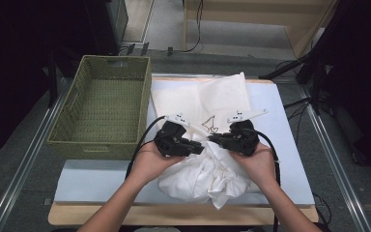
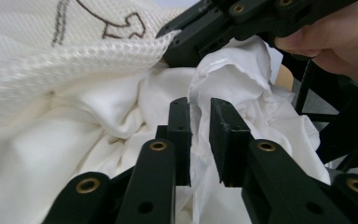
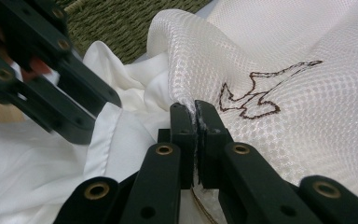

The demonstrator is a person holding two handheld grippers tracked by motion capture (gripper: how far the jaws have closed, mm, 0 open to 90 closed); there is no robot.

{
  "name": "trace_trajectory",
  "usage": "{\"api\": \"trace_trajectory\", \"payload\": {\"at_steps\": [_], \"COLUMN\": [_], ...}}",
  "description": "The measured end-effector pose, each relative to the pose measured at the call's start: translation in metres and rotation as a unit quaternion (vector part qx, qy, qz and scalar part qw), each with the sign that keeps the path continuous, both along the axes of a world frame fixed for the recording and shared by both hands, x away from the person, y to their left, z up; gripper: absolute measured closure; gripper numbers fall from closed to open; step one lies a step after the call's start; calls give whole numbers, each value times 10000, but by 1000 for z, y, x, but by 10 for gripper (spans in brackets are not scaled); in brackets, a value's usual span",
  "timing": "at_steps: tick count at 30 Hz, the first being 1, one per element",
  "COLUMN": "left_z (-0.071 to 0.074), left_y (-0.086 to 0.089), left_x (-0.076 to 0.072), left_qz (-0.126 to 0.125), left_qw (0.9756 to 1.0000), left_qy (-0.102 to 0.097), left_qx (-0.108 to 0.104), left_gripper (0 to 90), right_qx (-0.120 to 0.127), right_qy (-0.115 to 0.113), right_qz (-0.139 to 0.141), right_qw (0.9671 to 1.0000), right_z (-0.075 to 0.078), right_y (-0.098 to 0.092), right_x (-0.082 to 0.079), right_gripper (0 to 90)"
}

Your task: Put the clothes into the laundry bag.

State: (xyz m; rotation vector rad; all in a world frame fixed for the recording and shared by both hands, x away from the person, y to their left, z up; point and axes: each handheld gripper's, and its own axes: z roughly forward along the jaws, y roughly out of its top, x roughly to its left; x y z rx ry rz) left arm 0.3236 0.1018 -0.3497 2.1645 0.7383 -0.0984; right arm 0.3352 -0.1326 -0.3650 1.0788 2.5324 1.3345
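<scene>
The crumpled white cloth (image 1: 207,176) lay at six o'clock; the right gripper (image 1: 216,139) clamped the white mesh bag's (image 1: 207,99) rim, the left gripper (image 1: 199,147) slack beside it.

Your table (image 1: 290,145) has a green wicker basket (image 1: 104,104) along its left edge, plus a white mesh bag (image 1: 212,99) and bunched white cloth (image 1: 207,176) mid-table toward the near edge.

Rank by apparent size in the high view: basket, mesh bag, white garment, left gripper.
1. Basket
2. Mesh bag and white garment: look about alike, and they overlap, so no ranking.
3. Left gripper, clearly smallest.
</scene>
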Motion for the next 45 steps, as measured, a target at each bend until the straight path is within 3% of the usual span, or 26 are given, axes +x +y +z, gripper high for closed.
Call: {"api": "trace_trajectory", "payload": {"at_steps": [3, 11, 20, 22, 24, 29, 32, 42, 45], "left_z": [8, 13, 5, 1, -6, -14, -20, -51, -63], "left_y": [9, 29, 54, 61, 67, 77, 87, 116, 116], "left_x": [-3, -16, -33, -40, -46, -64, -73, -87, -90], "left_qz": [-5, 36, 145, 211, 258, 269, 313, 676, 566], "left_qw": [10000, 9999, 9997, 9996, 9997, 9993, 9991, 9973, 9967], "left_qy": [-26, -66, -151, -139, -1, 41, 92, 208, 409], "left_qx": [1, 70, 101, 105, 47, 256, 261, 188, 409], "left_gripper": [718, 711, 900, 900, 900, 900, 900, 900, 900], "right_qx": [-1, 3, 8, 5, 10, 13, 12, 9, 3], "right_qy": [-1, 20, 39, 32, 36, 32, 26, -4, 7], "right_qz": [5, -2, -15, -10, -7, -5, -1, -5, -7], "right_qw": [10000, 10000, 10000, 10000, 10000, 10000, 10000, 10000, 10000], "right_z": [0, 0, 1, 1, 1, 1, 1, 2, 2], "right_y": [0, 0, 0, 0, 0, 0, 0, 0, -1], "right_x": [0, 0, 0, 0, 0, 0, 0, 1, 1], "right_gripper": [878, 878, 878, 878, 879, 878, 878, 878, 878]}}
